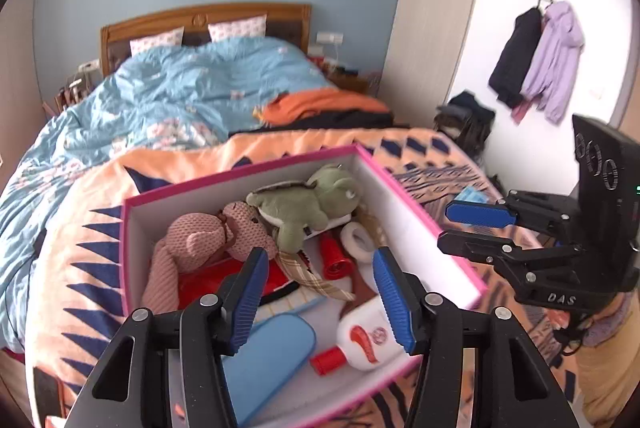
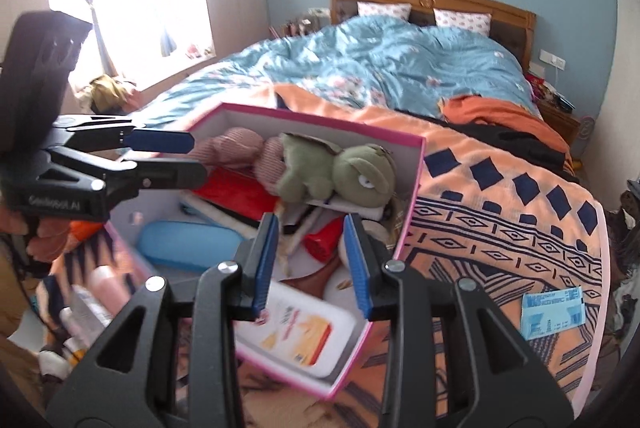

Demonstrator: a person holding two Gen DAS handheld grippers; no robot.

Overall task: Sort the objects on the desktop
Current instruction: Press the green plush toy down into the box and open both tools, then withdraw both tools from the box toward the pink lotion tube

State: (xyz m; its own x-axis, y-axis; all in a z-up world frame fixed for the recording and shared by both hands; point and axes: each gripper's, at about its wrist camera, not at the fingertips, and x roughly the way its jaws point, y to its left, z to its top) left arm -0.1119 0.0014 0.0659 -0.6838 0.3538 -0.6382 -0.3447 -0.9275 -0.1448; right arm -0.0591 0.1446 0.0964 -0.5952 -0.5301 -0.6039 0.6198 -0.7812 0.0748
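Toys and bottles are packed in the pink box (image 1: 420,224) on the bedspread (image 2: 520,212); both the left gripper (image 1: 320,292) and right gripper (image 2: 312,260) are parted, with nothing grasped. Crowding could cause the frog (image 1: 304,204) to be snagged, or the box to be nudged off the bed edge.

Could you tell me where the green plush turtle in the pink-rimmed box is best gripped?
Probably across the green plush turtle's soft body, coming from above: it lies topmost in the pink-rimmed box, over the pink knitted toy, and the walls block a side approach.
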